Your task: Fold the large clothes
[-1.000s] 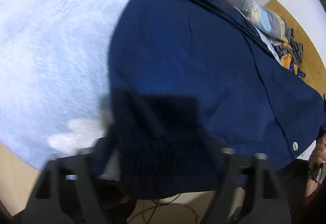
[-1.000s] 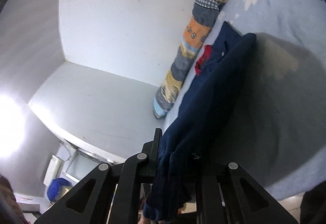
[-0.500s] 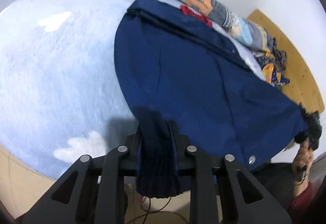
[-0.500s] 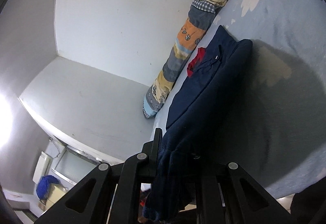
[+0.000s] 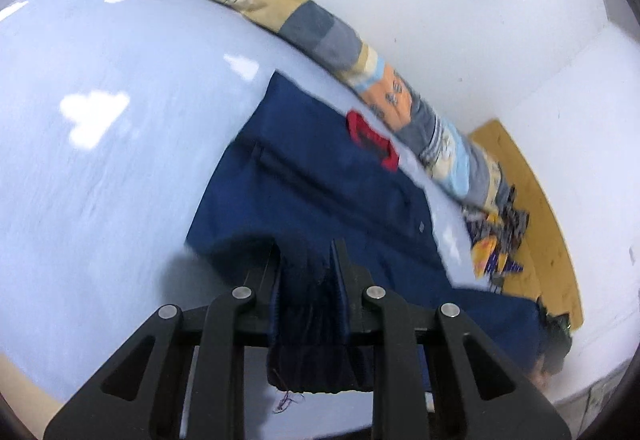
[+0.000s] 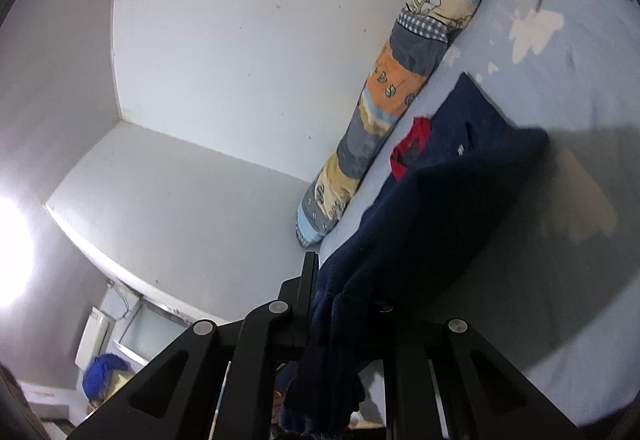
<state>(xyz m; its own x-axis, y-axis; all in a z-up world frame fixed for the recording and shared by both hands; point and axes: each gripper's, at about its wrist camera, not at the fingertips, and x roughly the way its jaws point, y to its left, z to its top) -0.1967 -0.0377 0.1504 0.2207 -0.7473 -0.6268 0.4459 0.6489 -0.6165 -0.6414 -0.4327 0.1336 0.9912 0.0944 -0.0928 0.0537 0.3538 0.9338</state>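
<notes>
The left claw [image 5: 306, 260] is clamped on a bunched fold of the navy garment [image 5: 320, 184], the cloth pinched between its two black fingers [image 5: 264, 272] and hanging in a dark wad beneath them; the right claw [image 6: 344, 292] is likewise closed on another bunch of the same garment [image 6: 440, 208], with a loose tail of fabric drooping below its frame. The garment lies partly spread on the pale blue bed [image 5: 100, 160], its far edge flat on the sheet and its near edge lifted up to the claws, so that from the right wrist it rises as a dark slanted sheet casting a shadow on the bed; a red collar lining [image 5: 372, 142] shows at its far end, close to the wall side. Just beyond that edge, a long striped bolster [image 5: 320, 32] in blue, grey, tan and orange runs along the white wall [image 5: 440, 0]; past the end of the bolster a small heap of patterned yellow and dark cloth [image 5: 496, 240] sits against a wooden board [image 5: 548, 232]. White cloud shapes [image 5: 94, 112] dot the sheet.
</notes>
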